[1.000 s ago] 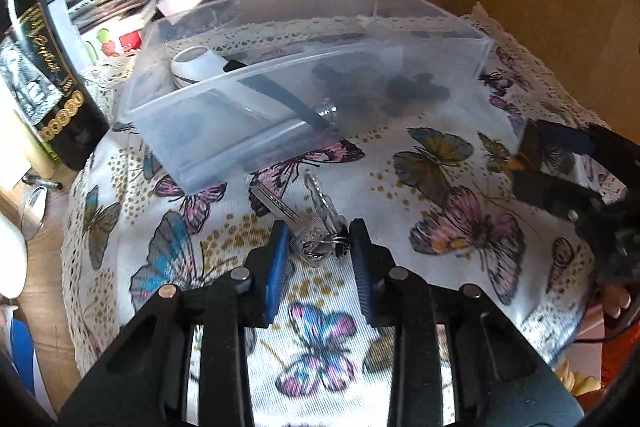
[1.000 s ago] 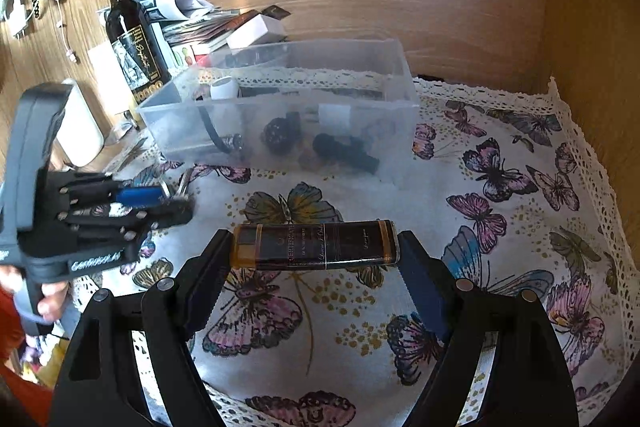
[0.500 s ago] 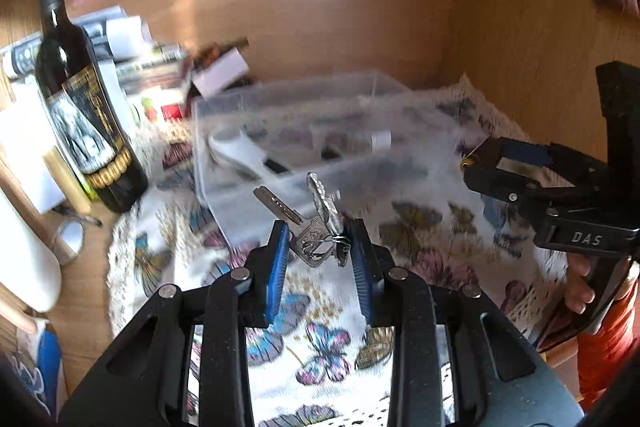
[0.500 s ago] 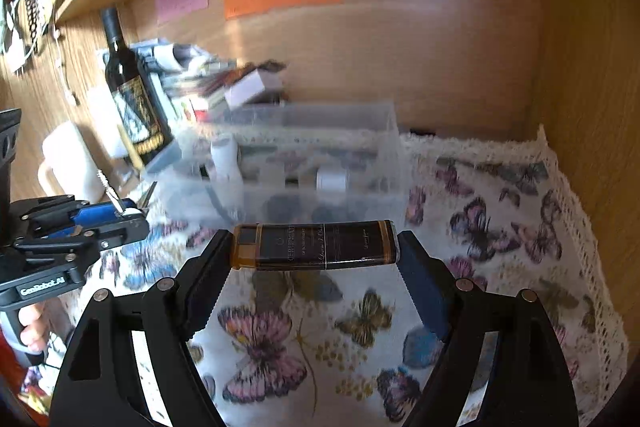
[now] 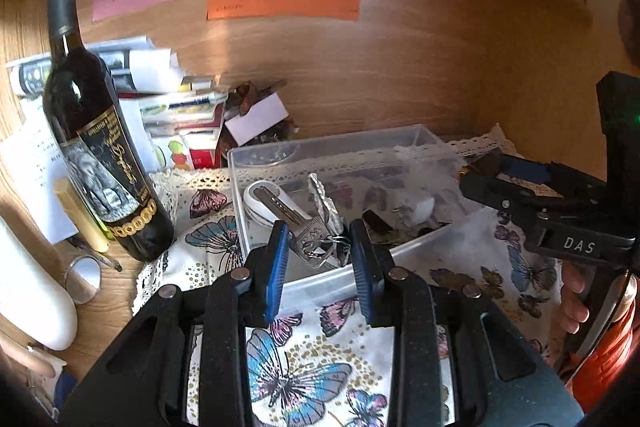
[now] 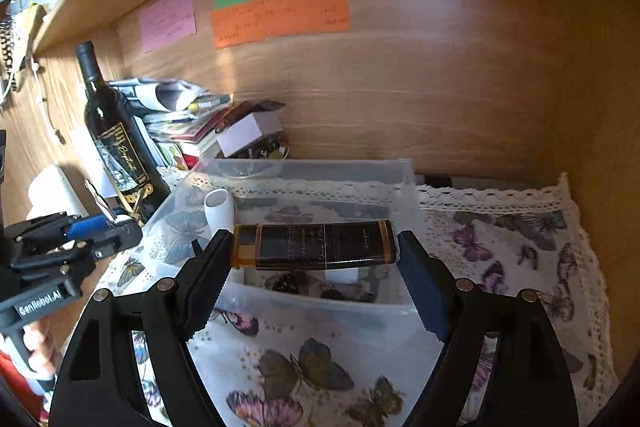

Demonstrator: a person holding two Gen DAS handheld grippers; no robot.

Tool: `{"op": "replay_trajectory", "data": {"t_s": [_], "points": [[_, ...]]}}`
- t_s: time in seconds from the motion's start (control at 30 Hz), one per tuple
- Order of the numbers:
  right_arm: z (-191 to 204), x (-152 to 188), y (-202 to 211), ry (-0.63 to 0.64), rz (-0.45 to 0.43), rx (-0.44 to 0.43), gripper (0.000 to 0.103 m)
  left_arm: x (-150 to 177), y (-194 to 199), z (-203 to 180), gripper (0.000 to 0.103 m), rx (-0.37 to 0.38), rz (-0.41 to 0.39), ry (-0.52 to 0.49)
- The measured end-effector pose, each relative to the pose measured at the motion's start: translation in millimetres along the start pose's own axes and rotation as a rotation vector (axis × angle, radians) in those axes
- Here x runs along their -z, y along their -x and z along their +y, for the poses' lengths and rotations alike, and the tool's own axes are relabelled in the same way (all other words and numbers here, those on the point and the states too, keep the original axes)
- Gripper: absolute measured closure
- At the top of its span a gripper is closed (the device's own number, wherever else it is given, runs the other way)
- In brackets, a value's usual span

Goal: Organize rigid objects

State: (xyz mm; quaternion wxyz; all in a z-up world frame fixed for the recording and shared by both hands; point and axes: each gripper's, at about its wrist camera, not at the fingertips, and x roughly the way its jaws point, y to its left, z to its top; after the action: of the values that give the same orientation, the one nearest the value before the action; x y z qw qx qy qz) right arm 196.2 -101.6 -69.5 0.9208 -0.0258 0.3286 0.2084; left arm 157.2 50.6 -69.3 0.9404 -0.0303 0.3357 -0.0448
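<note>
1. Two tools are loaded at once. The left tool (image 5: 318, 247) is pinching a bunch of keys (image 5: 316, 223) at the ring end, the blades sticking up toward the middle of the left wrist view.
2. The right tool (image 6: 314, 267) is clamped endwise on a dark lighter (image 6: 316, 245) with gold bands, held level across the centre of the right wrist view.
3. Both loads hang above the clear plastic bin (image 6: 320, 303), which sits on a butterfly cloth (image 6: 500, 247) on the counter; the keys are over its near left part, the lighter over its front wall.
4. Inside the bin lie a white oval thing (image 5: 262, 201) and some dark pieces I cannot name.
5. I judge this the drop-off step: each tool needs to dip slightly past the rim, then spread so its item falls inside, not on the cloth.
6. A wine bottle (image 5: 96, 147) stands at the left, well clear.
</note>
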Motion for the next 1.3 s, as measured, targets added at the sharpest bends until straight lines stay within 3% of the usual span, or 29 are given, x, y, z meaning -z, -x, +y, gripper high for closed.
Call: {"op": "replay_trajectory", "data": {"t_s": [0.27, 0.3, 0.33, 0.67, 0.87, 0.97, 1.03, 1.1, 1.3], "points": [[7.9, 4.6, -48.8, -0.001, 0.071, -0.013, 0.023, 3.3, -30.6, 10.4, 0.073, 0.017, 0.060, 0.035], [8.9, 6.3, -53.3, 0.003, 0.081, -0.011, 0.023, 3.2, -33.0, 11.4, 0.080, 0.021, 0.063, 0.037], [9.3, 7.1, -56.4, 0.005, 0.087, -0.007, 0.023, 2.8, -35.7, 11.9, 0.080, 0.025, 0.071, 0.039], [10.6, 2.6, -47.7, 0.008, 0.079, -0.014, 0.019, -1.0, -26.0, 10.3, 0.078, 0.029, 0.041, 0.044], [12.7, -1.8, -2.5, 0.016, -0.020, -0.017, 0.018, -4.3, 8.1, 7.6, 0.066, 0.028, -0.030, 0.045], [14.0, -1.0, 28.2, 0.021, -0.096, -0.019, 0.013, -4.8, 34.3, 0.2, 0.056, 0.011, -0.095, 0.025], [14.8, 1.9, 49.8, 0.024, -0.155, -0.010, 0.006, -4.1, 52.1, -4.7, 0.043, 0.001, -0.145, 0.015], [17.5, 6.2, 71.1, 0.033, -0.212, 0.003, 0.000, -1.8, 69.7, -8.7, 0.037, 0.011, -0.187, 0.014], [25.6, 18.5, 118.4, 0.042, -0.325, 0.034, 0.000, 7.4, 110.4, -23.7, 0.011, 0.007, -0.281, 0.006]]}}
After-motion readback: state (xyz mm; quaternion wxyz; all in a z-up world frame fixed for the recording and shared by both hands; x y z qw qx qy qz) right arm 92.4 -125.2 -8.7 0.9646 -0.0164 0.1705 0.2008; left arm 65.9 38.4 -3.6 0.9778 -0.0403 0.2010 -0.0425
